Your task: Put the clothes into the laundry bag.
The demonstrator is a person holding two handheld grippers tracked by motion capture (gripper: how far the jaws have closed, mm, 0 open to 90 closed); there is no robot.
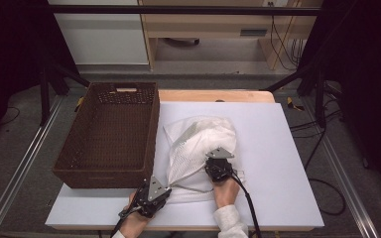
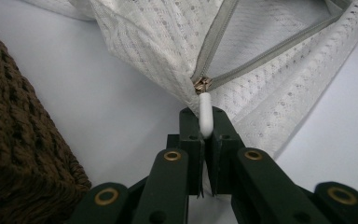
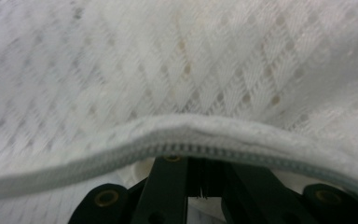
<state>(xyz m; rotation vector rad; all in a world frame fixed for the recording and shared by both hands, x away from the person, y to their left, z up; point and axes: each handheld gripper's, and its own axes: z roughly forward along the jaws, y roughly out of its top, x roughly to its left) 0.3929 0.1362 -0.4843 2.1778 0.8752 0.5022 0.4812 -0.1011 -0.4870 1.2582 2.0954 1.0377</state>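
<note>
White mesh laundry bag (image 1: pixel 201 144) beside the wicker basket (image 1: pixel 109 134): left gripper (image 2: pixel 206 135) pinches its zipper pull (image 2: pixel 205 114), right gripper (image 1: pixel 218 166) seemingly clamped on its zippered edge (image 3: pixel 168 144).

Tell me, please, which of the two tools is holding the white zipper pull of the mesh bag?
The left tool, beside the basket: it pinches the pull; the right tool grips the bag's edge.

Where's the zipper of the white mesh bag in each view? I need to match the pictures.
High view: the zipper runs down the bag's left side toward the left gripper.
Left gripper view: upper centre, its white pull pinched in the jaws.
Right gripper view: a grey band across the lower half.
Shared landmark: the white mesh bag.
</note>
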